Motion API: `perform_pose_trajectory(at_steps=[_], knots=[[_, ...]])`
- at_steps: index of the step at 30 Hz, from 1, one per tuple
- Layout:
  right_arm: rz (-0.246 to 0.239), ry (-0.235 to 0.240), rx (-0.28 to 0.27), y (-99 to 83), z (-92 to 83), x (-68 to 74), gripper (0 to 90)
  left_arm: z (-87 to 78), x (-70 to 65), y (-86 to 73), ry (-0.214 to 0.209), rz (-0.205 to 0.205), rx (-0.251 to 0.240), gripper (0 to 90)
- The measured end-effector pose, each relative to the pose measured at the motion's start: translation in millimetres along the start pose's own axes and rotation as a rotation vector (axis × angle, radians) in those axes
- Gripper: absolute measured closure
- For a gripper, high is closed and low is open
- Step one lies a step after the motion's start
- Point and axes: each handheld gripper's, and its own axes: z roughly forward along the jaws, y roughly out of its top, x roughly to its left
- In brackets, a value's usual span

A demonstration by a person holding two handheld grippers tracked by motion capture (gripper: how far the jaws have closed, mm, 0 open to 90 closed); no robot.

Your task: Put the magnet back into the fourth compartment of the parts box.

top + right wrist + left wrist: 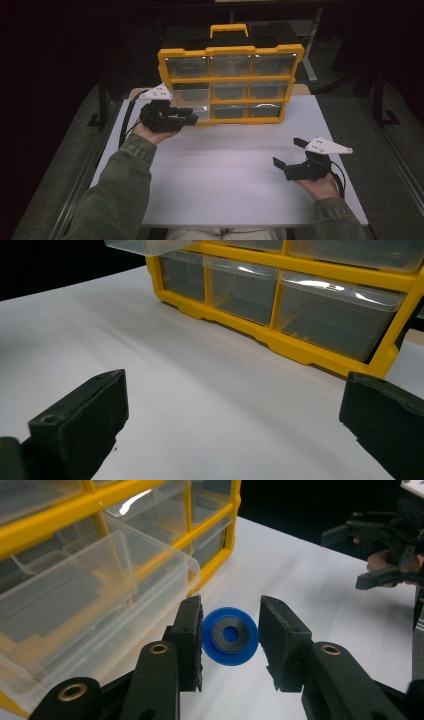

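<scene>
Left gripper (230, 640), seen in its own view: jaws clamped on a blue disc (230, 636), one pad on each edge. The disc stands on edge between the pads, flat face toward the camera, with a dark grey ring set in the middle and a blue centre inside that. It hangs above the white tabletop (310, 580), not touching it.

Just beside the disc, to its left in this view, a clear plastic drawer (100, 595) sticks out of the yellow organizer (210, 530). The drawer is pulled well forward of the frame; its open top is near the gripper's left pad.

High view: the left gripper (187, 117) sits at the organizer's (230, 50) lower left corner, against the bottom row of drawers, hand and green sleeve behind it. The organizer stands upright at the far side of the white tabletop (225, 175), three drawers across and three rows high, with a yellow handle on top.

Right gripper (290, 152): jaws spread wide, nothing between them. It is held over the tabletop's right side, well apart from the organizer and from the left gripper. Its own view looks between the parted pads at bare tabletop (200, 405) and the organizer's (300, 347) bottom row of closed clear drawers.
</scene>
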Motion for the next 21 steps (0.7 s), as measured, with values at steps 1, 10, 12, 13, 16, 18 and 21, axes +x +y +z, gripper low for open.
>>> perform_pose_trajectory(at_steps=[1, 10, 12, 13, 16, 18, 21], knots=[[0.0, 0.0, 0.0, 0.0, 0.0, 0.0, 0.0, -1.3, 0.8, 2.0, 0.003, -0.001, -0.002, 62.4], [0.0, 0.001, 0.003, -0.3, 0.4, 0.5, 0.0, -7.5, 7.3, 19.1, 0.014, 0.014, -0.01, 62.4], [0.0, 0.001, 0.003, -0.3, 0.3, 0.3, 0.0, -8.6, 8.1, 22.7, 0.017, 0.018, -0.01, 62.4], [0.001, 0.001, 0.004, -0.5, 0.2, 0.1, 0.0, -8.9, 8.2, 23.9, 0.018, 0.02, -0.01, 62.4], [0.001, 0.001, 0.004, -0.6, 0.0, 0.0, 0.0, -9.8, 8.9, 27.8, 0.02, 0.025, -0.01, 62.4], [-0.001, 0.001, 0.004, -0.6, 0.1, 0.1, 0.0, -9.7, 9.8, 30.1, 0.019, 0.027, -0.008, 62.4], [0.0, 0.0, 0.004, -0.6, 0.0, 0.1, 0.0, -7.4, 12.3, 32.6, 0.02, 0.024, 0.002, 62.4]])
